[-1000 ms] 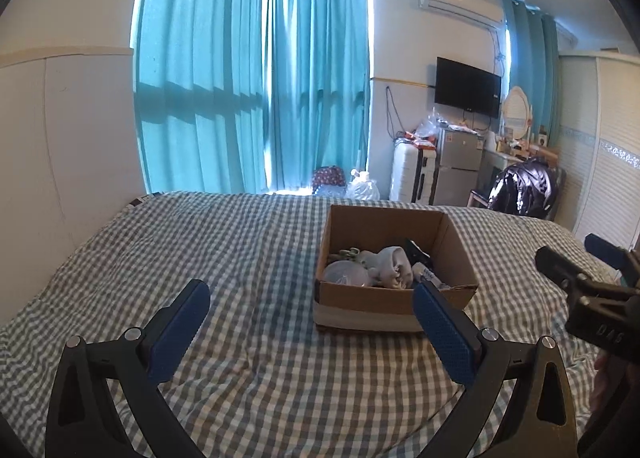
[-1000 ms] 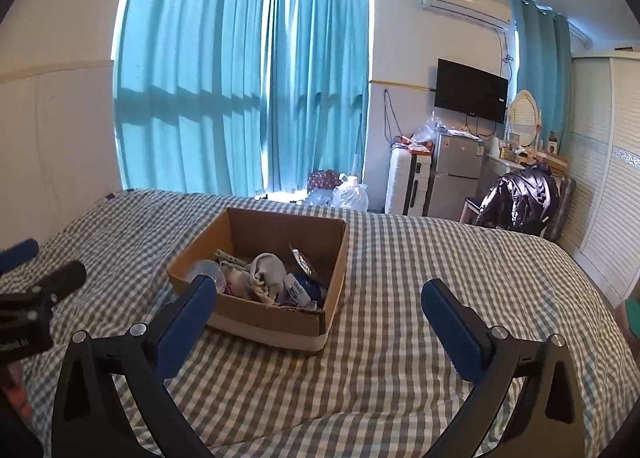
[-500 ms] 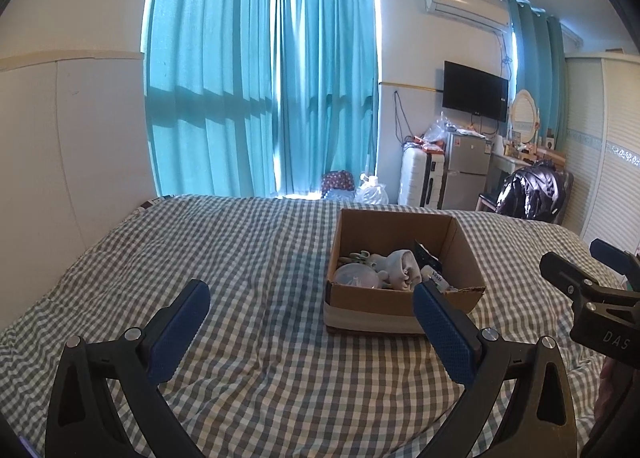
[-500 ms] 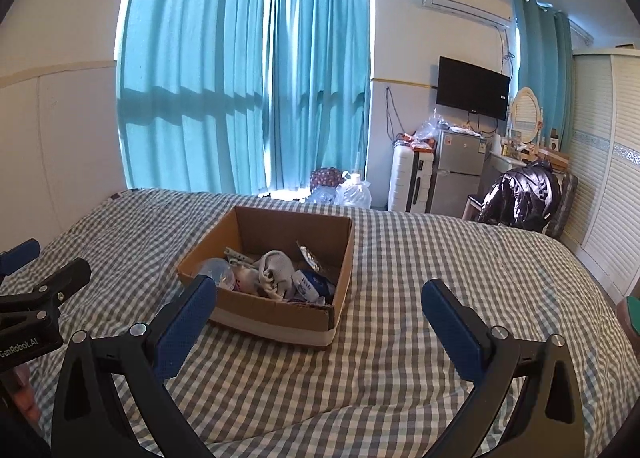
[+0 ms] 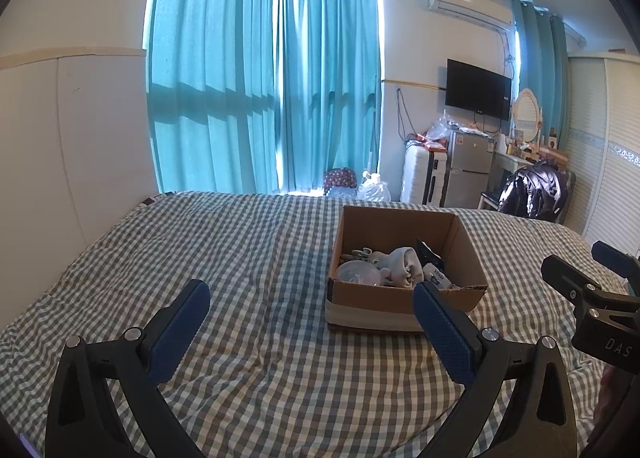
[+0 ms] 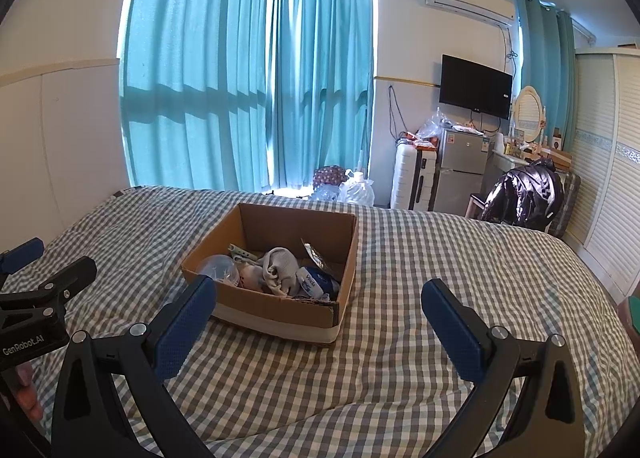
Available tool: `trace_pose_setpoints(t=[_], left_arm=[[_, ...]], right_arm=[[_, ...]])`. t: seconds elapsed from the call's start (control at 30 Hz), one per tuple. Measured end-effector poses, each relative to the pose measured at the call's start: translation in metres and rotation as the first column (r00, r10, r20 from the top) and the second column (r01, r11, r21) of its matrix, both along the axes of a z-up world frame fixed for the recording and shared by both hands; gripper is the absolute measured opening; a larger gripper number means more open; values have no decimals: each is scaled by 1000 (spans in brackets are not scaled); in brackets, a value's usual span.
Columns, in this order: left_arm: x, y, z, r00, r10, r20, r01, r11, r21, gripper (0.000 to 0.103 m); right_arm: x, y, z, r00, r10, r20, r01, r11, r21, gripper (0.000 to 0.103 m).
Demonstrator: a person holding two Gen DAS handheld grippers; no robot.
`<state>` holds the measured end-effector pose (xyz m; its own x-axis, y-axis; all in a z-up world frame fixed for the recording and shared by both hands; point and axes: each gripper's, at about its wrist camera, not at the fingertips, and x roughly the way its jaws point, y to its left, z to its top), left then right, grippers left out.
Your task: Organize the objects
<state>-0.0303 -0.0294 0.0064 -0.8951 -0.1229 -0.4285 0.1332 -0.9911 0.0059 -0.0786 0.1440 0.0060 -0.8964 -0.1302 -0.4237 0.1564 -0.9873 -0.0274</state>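
checked bedspread (image 5: 260, 258) under square cardboard box (image 5: 404, 308).

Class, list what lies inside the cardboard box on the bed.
Inside the cardboard box: a grey sock, a clear plastic cup, a blue packet and a foil wrapper. Anything beneath them is covered.

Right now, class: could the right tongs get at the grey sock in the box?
Probably yes. The right tongs are open and empty, the cardboard box has no lid, and the grey sock lies on top of the pile.
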Motion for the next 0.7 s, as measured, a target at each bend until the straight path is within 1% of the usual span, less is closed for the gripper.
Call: trace_pose_setpoints(t=[0.23, 0.7], left_arm=[[0, 3, 0, 1000, -2, 0, 2, 1000, -31, 103], [1, 3, -1, 1000, 2, -2, -2, 1000, -22, 103]], right_arm=[[-1, -2, -2, 1000, 2, 5, -2, 1000, 4, 103], [-2, -4, -6, 1000, 1, 14, -1, 1000, 9, 103]])
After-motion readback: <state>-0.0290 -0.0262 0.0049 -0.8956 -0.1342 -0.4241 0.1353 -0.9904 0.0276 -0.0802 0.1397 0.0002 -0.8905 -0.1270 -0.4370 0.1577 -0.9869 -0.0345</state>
